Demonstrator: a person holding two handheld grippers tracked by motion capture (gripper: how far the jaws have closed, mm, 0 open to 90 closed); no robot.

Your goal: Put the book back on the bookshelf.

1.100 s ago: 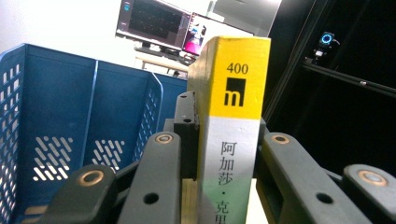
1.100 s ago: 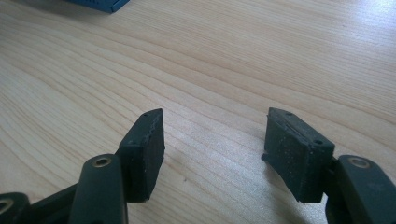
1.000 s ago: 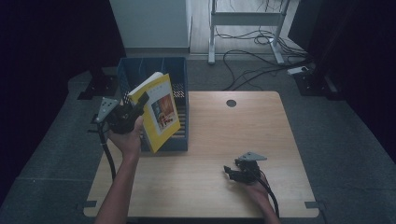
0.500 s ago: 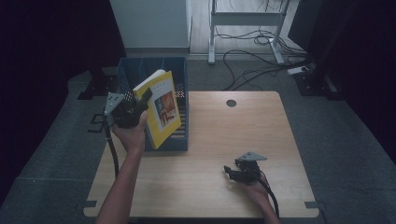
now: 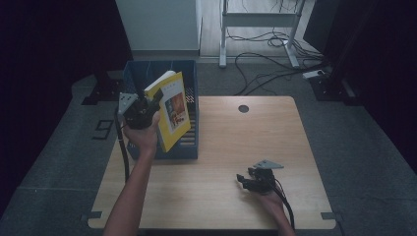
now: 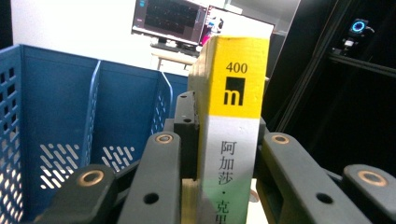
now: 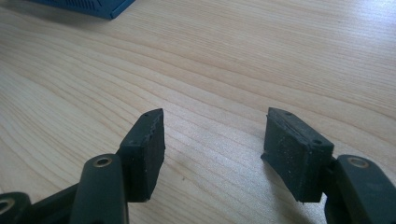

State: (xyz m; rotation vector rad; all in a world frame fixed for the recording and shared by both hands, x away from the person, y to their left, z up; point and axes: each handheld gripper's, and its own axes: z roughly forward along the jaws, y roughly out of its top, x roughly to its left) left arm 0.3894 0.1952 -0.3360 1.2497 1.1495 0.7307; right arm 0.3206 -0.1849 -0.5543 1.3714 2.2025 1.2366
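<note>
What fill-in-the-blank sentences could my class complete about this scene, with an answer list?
1. The left claw is shut on a ____ book.
2. The book is held over the ____ bin.
3. The right claw is ____ and holds nothing.
4. The right claw rests on the ____ table.

Answers: yellow; blue; open; wooden

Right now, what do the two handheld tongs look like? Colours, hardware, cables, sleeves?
Both tongs are black. The left tongs carry a grey three-cornered plate on top and trail a black cable; the left gripper view shows dark link arms with brass-coloured rivets. The right tongs have the same grey plate and black cable, with blocky, rough-faced black pads on riveted arms. Both forearms are bare; no sleeves show.
</note>
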